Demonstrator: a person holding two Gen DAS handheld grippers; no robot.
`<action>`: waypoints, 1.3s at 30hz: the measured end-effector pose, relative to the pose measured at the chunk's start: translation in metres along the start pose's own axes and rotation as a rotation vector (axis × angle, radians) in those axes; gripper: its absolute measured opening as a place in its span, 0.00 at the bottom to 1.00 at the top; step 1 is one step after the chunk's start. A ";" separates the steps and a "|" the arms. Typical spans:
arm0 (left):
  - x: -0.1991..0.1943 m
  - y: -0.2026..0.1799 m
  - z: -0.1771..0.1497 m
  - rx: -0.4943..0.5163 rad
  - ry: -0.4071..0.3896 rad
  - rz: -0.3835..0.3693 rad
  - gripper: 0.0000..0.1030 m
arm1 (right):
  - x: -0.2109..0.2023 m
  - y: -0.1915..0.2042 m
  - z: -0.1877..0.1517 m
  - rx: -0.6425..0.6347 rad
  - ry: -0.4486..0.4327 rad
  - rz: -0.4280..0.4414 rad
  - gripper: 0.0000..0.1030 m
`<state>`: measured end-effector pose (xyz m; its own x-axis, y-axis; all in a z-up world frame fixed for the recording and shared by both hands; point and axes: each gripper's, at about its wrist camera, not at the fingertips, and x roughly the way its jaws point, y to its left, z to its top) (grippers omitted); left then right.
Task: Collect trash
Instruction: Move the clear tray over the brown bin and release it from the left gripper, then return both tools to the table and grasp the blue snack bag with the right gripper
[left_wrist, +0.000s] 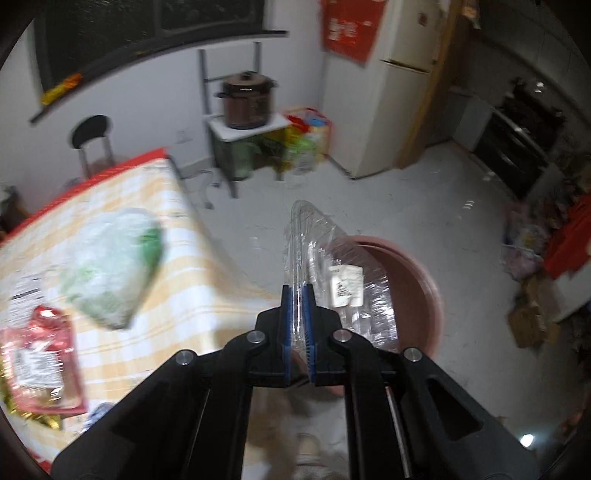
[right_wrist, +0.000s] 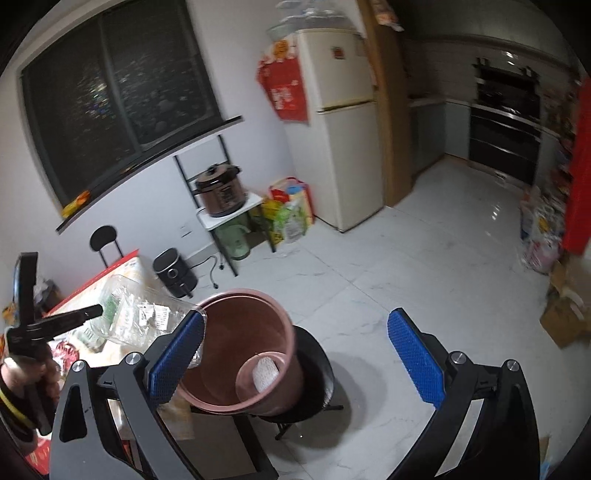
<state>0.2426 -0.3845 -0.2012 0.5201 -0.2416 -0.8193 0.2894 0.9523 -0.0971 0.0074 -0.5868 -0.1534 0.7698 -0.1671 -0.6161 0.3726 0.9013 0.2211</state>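
L gripper (left_wrist: 298, 317) was pinched nearly shut on the edge of a clear plastic tray (left_wrist: 332, 266), w/ the tray hanging just over the pink bin (right_wrist: 251, 354) beside the table (left_wrist: 192, 258). Step looked like the drop-off; next it'd need to let go over the bin mouth. L pointed steeply down. R gripper (right_wrist: 295, 354) was wide open, holding nothing, angled down above the bin.

Checked table (left_wrist: 192, 280) (yellow-white) bears green bag (left_wrist: 110, 266), red packet (left_wrist: 37, 354).

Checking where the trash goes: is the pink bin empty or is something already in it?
Not empty. The right wrist view shows the pink bin tilted toward the camera, with one white mesh-like piece on its bottom; nothing else shows inside.
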 end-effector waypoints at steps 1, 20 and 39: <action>0.003 -0.005 0.002 0.002 0.003 -0.058 0.27 | -0.002 -0.003 -0.002 0.007 0.000 -0.004 0.95; -0.154 0.064 -0.007 -0.078 -0.351 -0.109 0.93 | 0.003 0.074 0.026 -0.122 -0.055 0.164 0.95; -0.286 0.290 -0.180 -0.585 -0.399 0.334 0.93 | 0.048 0.284 -0.005 -0.393 0.097 0.467 0.95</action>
<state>0.0330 -0.0058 -0.0965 0.7863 0.1322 -0.6036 -0.3468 0.9029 -0.2540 0.1471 -0.3366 -0.1242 0.7478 0.3016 -0.5914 -0.2257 0.9533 0.2007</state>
